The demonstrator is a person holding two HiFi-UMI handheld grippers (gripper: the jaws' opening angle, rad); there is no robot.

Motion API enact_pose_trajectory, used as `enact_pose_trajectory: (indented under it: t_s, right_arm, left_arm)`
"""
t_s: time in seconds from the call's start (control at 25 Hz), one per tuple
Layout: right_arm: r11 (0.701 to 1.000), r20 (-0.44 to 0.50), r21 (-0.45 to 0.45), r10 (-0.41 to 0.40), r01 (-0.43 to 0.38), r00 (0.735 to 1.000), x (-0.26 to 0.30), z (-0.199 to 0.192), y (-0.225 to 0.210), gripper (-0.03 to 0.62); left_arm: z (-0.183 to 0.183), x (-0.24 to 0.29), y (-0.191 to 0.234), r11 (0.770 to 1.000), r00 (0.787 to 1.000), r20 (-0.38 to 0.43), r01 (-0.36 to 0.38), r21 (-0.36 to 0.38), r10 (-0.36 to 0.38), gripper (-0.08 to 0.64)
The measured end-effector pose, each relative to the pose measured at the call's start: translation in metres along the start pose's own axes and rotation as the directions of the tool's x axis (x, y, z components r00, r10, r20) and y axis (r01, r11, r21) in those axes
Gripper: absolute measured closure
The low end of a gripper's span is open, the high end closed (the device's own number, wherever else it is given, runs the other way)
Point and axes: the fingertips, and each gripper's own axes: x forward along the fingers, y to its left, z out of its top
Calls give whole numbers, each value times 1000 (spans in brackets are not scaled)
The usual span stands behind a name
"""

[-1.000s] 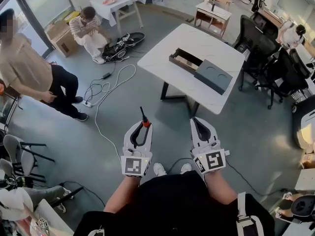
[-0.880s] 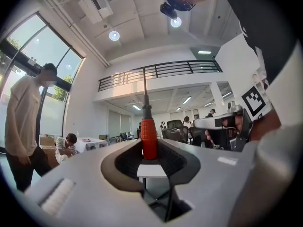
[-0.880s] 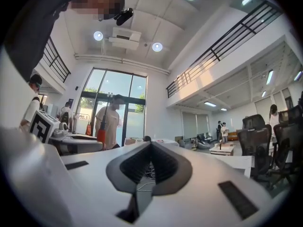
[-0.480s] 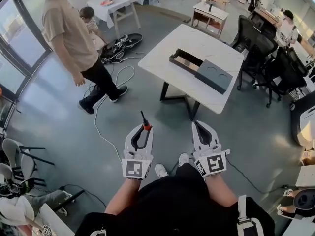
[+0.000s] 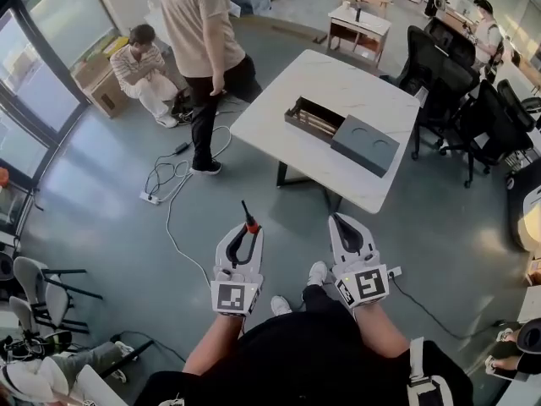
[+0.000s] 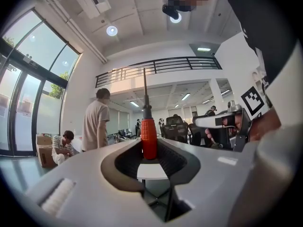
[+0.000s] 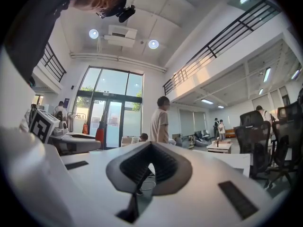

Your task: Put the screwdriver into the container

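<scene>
Bare floor [image 5: 292, 227] is left open up to the white table [image 5: 338, 79]. Its left side is blocked by a standing person [image 5: 203, 24], its right by office chairs [image 5: 439, 70]. Bare tabletop is seen around the container [image 5: 313, 118].

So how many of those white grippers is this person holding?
2. The white left gripper, shut on a red-handled screwdriver, at the head view's left; the white right gripper, shut and empty, beside it.
</scene>
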Motion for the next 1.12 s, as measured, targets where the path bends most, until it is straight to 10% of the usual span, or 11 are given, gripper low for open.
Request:
enact_pose_trajectory:
  t_s: [1.12]
  right_arm:
    - [997,-10,22,69,-69,998,130,-19,-166,586]
  left_arm:
    - [-9,220,6,1000,1000,-24,15,-2,-15,459]
